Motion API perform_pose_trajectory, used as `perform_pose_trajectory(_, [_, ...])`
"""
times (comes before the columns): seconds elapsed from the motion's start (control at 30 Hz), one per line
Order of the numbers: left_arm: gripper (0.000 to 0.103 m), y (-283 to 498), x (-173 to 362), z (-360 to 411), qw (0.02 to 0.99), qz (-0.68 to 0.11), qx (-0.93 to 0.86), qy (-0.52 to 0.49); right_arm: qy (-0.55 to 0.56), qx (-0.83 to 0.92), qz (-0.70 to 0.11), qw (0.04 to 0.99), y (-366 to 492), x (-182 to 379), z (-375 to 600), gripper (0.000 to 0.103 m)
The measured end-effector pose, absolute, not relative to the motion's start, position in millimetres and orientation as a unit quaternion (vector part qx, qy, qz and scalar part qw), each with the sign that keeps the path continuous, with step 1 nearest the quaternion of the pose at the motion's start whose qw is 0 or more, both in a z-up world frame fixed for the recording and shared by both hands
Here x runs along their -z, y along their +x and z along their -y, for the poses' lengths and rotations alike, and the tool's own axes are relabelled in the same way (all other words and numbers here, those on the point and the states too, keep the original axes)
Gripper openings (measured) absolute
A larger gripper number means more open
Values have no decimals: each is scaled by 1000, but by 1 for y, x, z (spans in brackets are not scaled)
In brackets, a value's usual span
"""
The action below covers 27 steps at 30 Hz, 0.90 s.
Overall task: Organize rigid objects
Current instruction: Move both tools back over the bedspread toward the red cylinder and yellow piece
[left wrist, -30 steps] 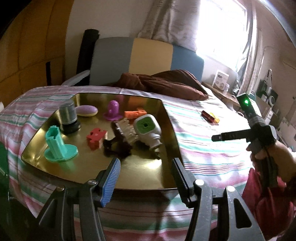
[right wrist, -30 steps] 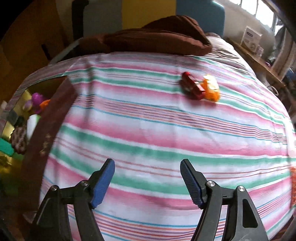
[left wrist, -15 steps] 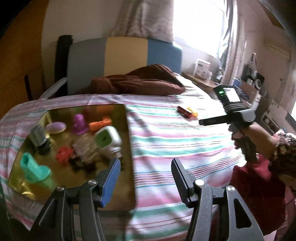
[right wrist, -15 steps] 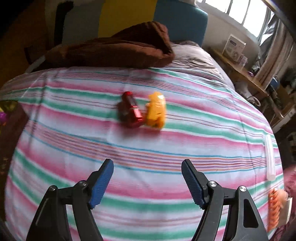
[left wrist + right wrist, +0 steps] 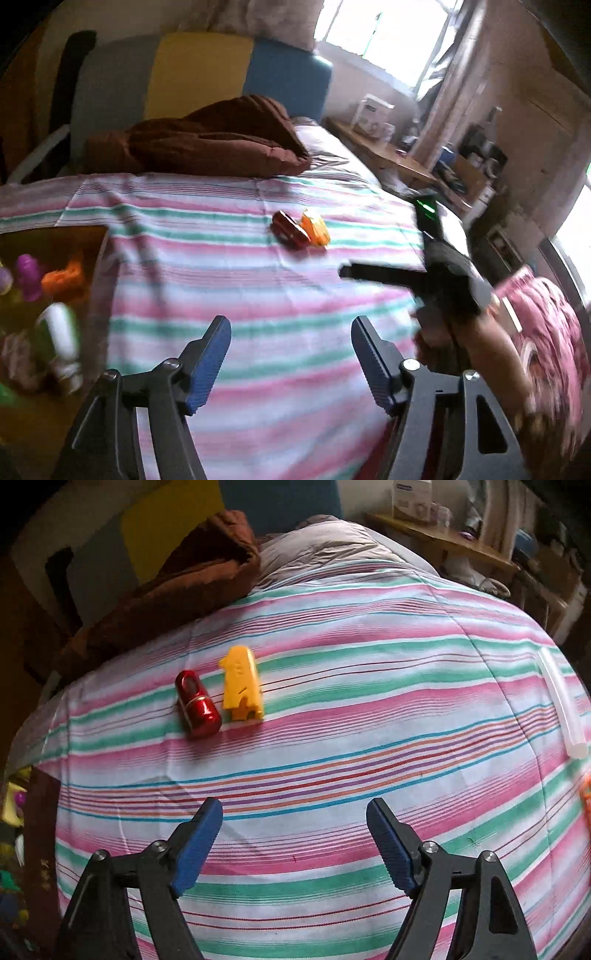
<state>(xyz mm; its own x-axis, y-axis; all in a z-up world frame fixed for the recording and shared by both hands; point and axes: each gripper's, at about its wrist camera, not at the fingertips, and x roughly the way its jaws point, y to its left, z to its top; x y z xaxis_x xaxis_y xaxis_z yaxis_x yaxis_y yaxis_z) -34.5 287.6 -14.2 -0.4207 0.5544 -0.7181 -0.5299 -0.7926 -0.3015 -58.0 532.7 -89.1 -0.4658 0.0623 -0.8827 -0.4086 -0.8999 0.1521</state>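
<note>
Striped cloth (image 5: 332,738): spreads under and ahead of both pairs of fingers.
Brown blanket (image 5: 207,140): bunched at the far end, beyond everything.
Right gripper (image 5: 294,843): fingers spread wide, holding nothing.
Left gripper (image 5: 291,363): fingers spread wide, holding nothing.
Red piece (image 5: 195,703): ahead-left of the right fingers, well apart.
Yellow piece (image 5: 242,685): just beside the red piece, on its right.
</note>
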Motion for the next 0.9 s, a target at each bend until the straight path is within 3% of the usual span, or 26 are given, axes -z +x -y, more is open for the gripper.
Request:
perform_pose_trajectory(0.37, [69,-141,61,-383,242,30,-830,-501,-477,-830,-240,161,-51,84,-565,81])
perform_pose_trajectory(0.67, [67,-185,95,-424,210,31,-827,-520,-470,-820,-290,153,-49,86,-575,81])
perform_pose_trajectory(0.77, [61,-189,109,-430,214,19,-824,-524,-469,-817,-301,151,-47,86,-577,81])
perform_pose_trajectory(0.83, [43,-183,111,-431,208,-10,-842,-499,-469,-815,-306,151,-46,87,-578,81])
perform_pose_trajectory(0.9, [34,-175,113,-433,208,-51,-853,-475,-470,-812,-310,151,-46,88,-578,81])
